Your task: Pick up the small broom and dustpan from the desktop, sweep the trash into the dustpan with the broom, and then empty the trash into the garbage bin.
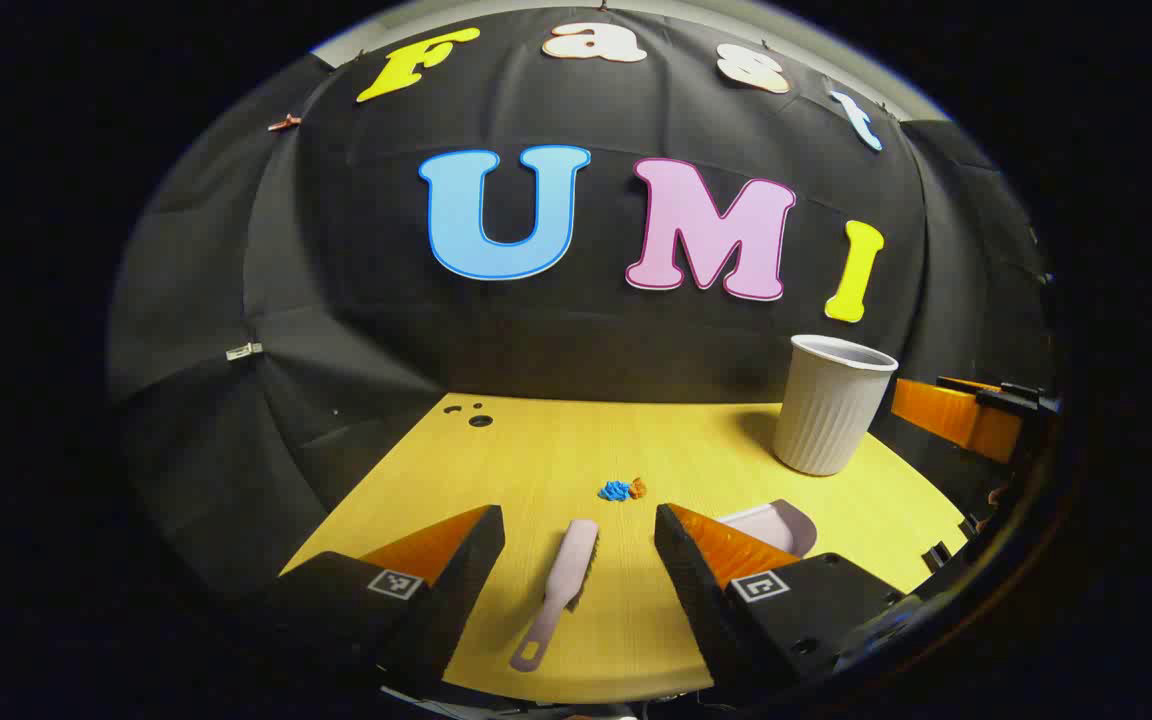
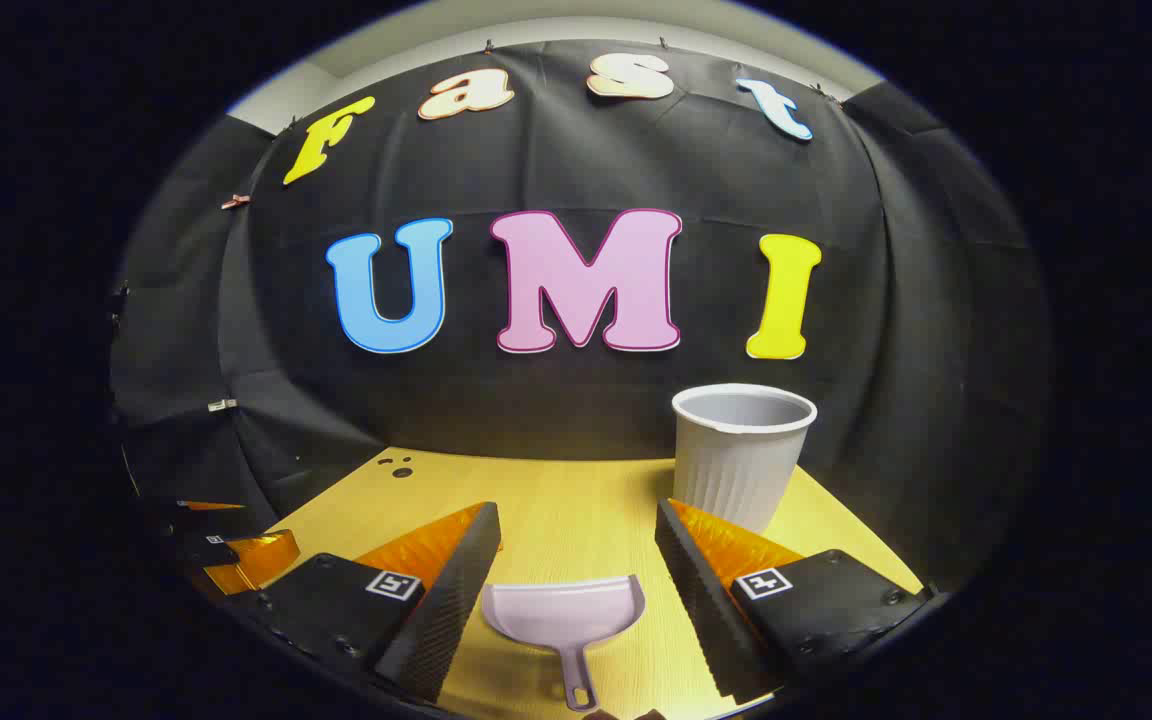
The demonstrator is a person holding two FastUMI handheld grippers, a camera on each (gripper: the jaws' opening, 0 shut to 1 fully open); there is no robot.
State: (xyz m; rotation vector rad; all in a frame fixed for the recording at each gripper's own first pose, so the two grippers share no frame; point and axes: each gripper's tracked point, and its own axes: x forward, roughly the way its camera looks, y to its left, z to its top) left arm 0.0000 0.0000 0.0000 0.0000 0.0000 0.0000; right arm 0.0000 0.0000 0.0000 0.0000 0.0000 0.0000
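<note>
A small pale pink broom (image 1: 561,595) lies flat on the yellow desktop (image 1: 536,460), handle toward me, between the fingers of my left gripper (image 1: 579,530), which stands open above it. Small blue and orange trash bits (image 1: 622,489) lie just beyond the broom's head. The pale pink dustpan (image 2: 564,612) rests on the desktop with its handle toward me, between the fingers of my open right gripper (image 2: 577,530). In the left gripper view the dustpan (image 1: 774,525) peeks out behind the right finger. A ribbed grey garbage bin (image 2: 741,455) stands upright behind the dustpan.
The garbage bin (image 1: 831,405) stands at the right of the desktop in the left gripper view, with the other gripper (image 1: 971,415) beside it. The black cloth wall closes the back and sides. Small dark holes (image 1: 471,415) mark the desktop's far left corner.
</note>
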